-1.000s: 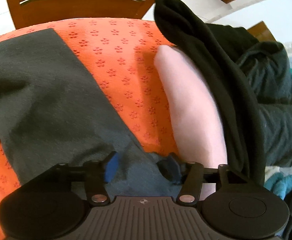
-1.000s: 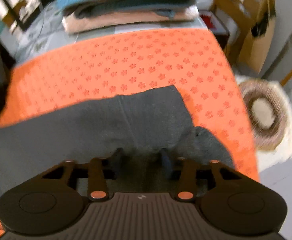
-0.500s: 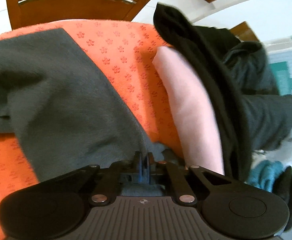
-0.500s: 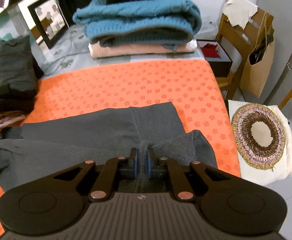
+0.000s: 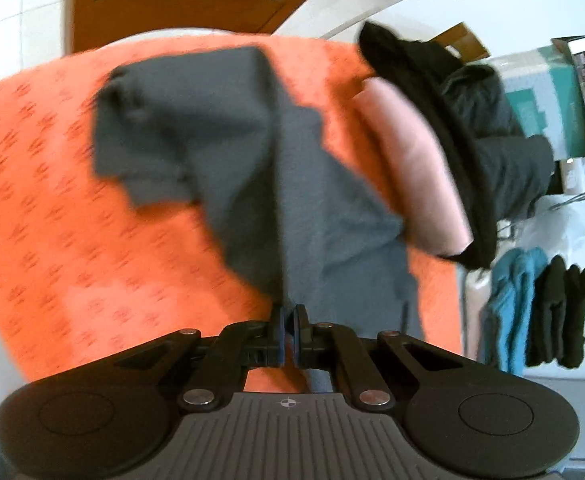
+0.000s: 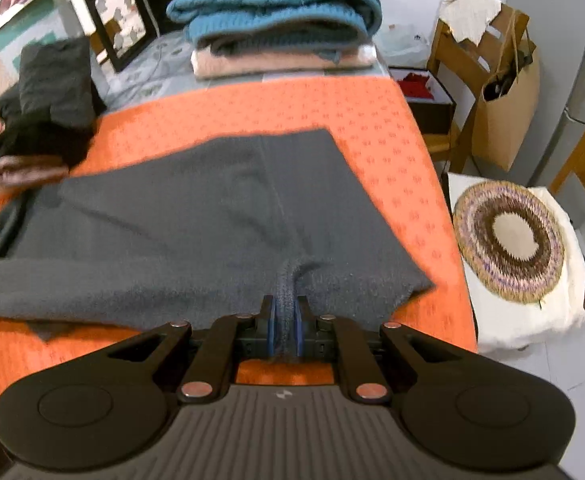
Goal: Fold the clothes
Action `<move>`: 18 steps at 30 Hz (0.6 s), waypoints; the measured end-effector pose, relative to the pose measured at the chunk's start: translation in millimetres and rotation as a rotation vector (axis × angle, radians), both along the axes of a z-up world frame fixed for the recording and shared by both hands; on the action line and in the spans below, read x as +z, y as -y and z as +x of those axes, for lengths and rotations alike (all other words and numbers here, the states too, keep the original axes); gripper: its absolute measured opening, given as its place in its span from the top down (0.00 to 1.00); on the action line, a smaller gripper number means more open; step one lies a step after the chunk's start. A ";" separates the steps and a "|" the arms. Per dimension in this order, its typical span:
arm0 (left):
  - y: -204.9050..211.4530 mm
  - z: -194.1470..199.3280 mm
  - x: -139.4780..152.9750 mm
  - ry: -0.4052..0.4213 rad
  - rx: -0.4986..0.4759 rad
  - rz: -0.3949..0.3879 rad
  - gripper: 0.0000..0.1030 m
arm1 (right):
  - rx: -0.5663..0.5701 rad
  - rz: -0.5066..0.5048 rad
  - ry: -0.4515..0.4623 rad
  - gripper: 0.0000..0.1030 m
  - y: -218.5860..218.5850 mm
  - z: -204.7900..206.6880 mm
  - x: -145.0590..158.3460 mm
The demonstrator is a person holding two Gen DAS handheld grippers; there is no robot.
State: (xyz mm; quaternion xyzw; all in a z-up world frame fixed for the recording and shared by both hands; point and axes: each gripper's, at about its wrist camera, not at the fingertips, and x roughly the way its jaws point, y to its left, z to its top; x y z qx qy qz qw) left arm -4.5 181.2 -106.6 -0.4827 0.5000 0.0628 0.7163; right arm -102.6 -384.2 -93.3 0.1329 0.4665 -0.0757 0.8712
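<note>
Left claw (image 5: pixel 287 320) & right claw (image 6: pixel 285 322) both clenched on grey garment's (image 6: pixel 180 232) near edge, prob. trousers, spread over orange counter (image 6: pixel 372 120).

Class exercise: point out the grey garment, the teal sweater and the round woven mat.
grey garment (image 6: pixel 196 224), right wrist view, its flat middle.
teal sweater (image 6: pixel 280 8), right wrist view, top fold of the stack.
round woven mat (image 6: pixel 508 240), right wrist view, its pale centre.
</note>
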 end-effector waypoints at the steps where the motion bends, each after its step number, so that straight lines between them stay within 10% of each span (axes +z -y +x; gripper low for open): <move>1: -1.0 -8.3 -3.3 -0.006 -0.007 0.001 0.94 | 0.007 -0.004 -0.008 0.89 -1.8 -5.0 -3.5; 12: -4.8 -32.2 -9.5 -0.007 -0.039 0.044 0.92 | 0.047 -0.012 -0.088 0.78 -8.6 -32.4 -19.2; 18: 1.9 -10.8 7.6 0.022 -0.045 0.045 0.58 | 0.007 0.014 -0.083 0.69 -1.5 -40.4 -9.5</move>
